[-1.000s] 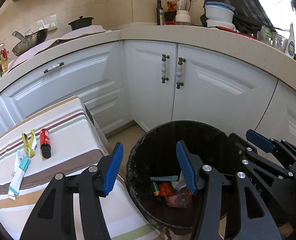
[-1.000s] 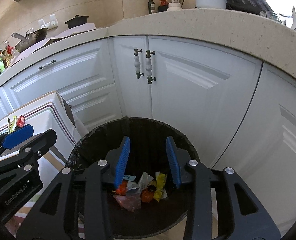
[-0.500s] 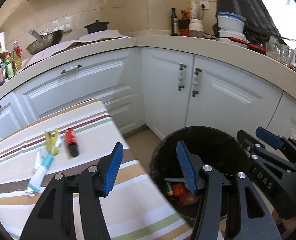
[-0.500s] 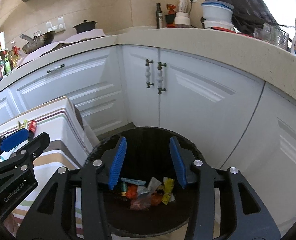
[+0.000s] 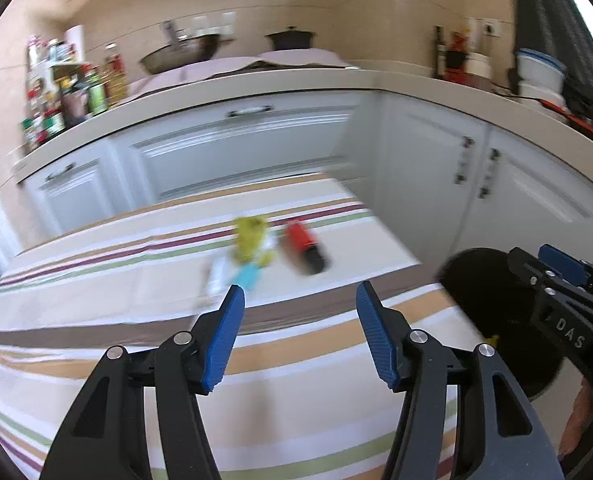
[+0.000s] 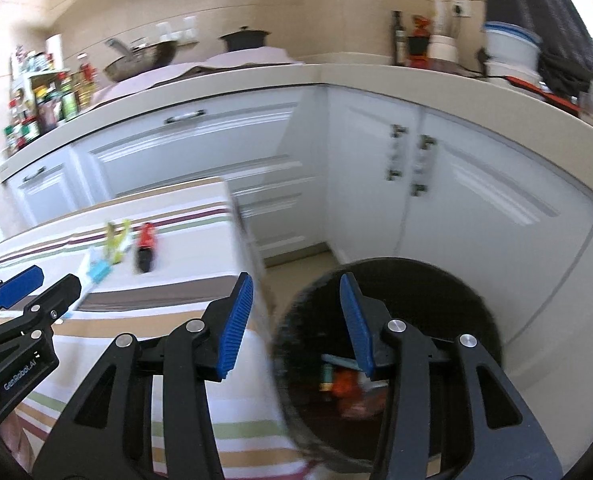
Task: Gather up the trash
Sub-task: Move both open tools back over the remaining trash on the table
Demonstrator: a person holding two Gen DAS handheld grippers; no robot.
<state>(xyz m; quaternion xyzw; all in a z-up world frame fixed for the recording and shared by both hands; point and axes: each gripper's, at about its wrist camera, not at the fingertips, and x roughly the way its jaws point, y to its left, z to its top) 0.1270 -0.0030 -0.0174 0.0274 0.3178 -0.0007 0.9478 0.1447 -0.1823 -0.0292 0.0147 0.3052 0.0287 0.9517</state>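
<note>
Nearest of all, the left gripper point(image 5: 298, 304) hung above the striped tablecloth point(image 5: 96, 344), blue pads parted about halfway with nothing but cloth showing between them; those jaws had just been opening a touch. To the side of the tablecloth, the right gripper point(image 6: 294, 296) sat at the table's corner, one blue finger over the cloth and the other over the black trash bin point(image 6: 480, 304), jaws partly apart and empty, having just been opening as well. Down in the bin, against the black liner, lay a blurred heap of collected trash point(image 6: 348, 388), red and orange pieces with a teal strip. Beyond the left gripper, out on the tablecloth, three pieces waited close together: a teal-and-white tube point(image 5: 240, 276), a yellow wrapper point(image 5: 250, 240) just behind it, and a red-and-black bottle point(image 5: 304, 248) just beside that, all smeared by motion blur. Past the tablecloth's far edge stood white cabinets point(image 5: 240, 152) under a pale countertop point(image 5: 256, 84), where a wok point(image 5: 184, 54) and a black pot point(image 5: 288, 38) rested.
</note>
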